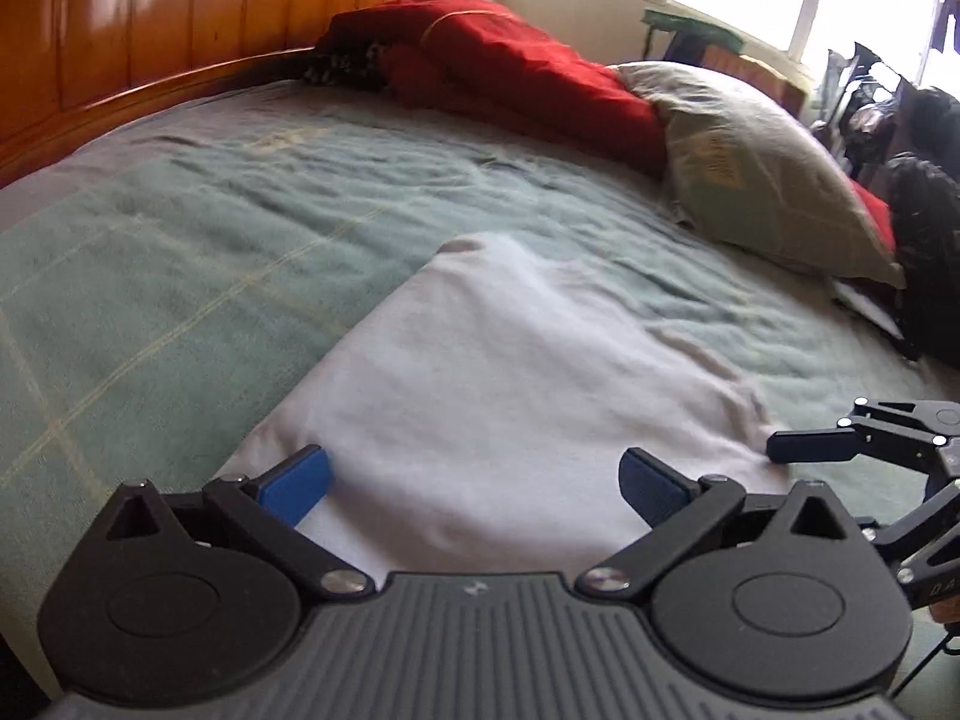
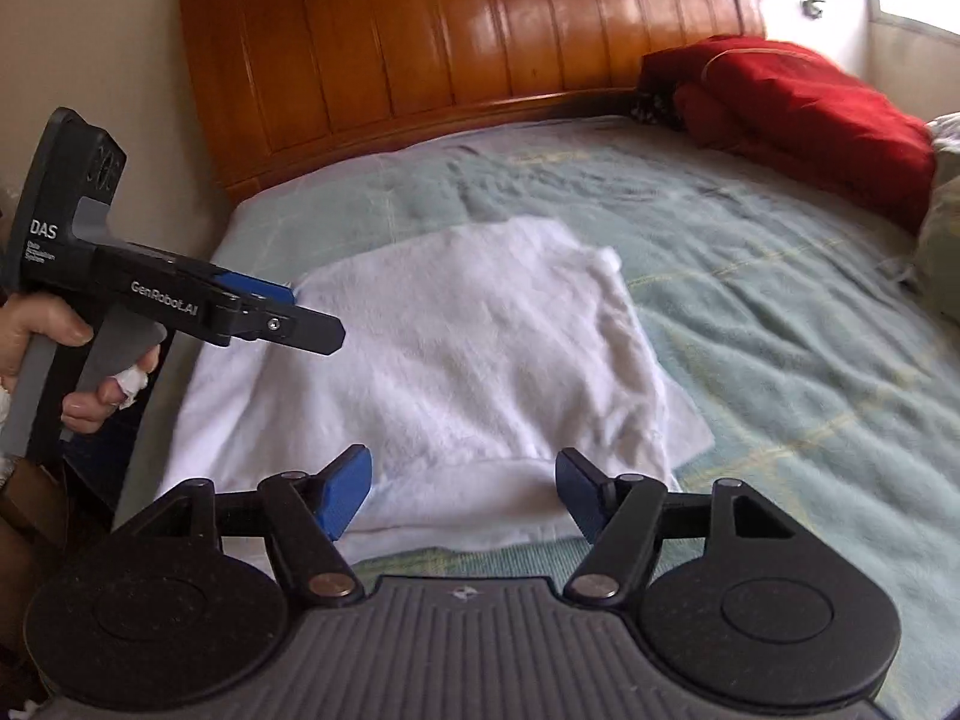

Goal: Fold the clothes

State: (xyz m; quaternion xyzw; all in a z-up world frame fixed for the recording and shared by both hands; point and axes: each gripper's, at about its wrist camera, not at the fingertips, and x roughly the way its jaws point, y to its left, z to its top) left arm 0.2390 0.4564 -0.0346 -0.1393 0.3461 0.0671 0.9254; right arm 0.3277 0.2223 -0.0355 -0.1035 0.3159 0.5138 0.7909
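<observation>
On the left, left claw point(image 1: 474, 480) spread apart and empty, poised over the near edge of the white garment point(image 1: 510, 384). Laid flat in layers on the bed's green blanket point(image 1: 180, 252), with a lower layer peeking out on its right side. On the right, right claw point(image 2: 462, 480) likewise apart and empty, at the near hem. Likely slips: pinching only the top layer and shearing the stack askew, or nipping the fuzzy blanket too and dragging it along.

The bed point(image 2: 780, 276) wore a pale green checked blanket point(image 1: 180, 252) before a glossy wooden headboard point(image 2: 450, 48). On it lay a folded white garment point(image 2: 468, 348), a red quilt point(image 1: 528, 72) and a beige pillow point(image 1: 762, 168).
</observation>
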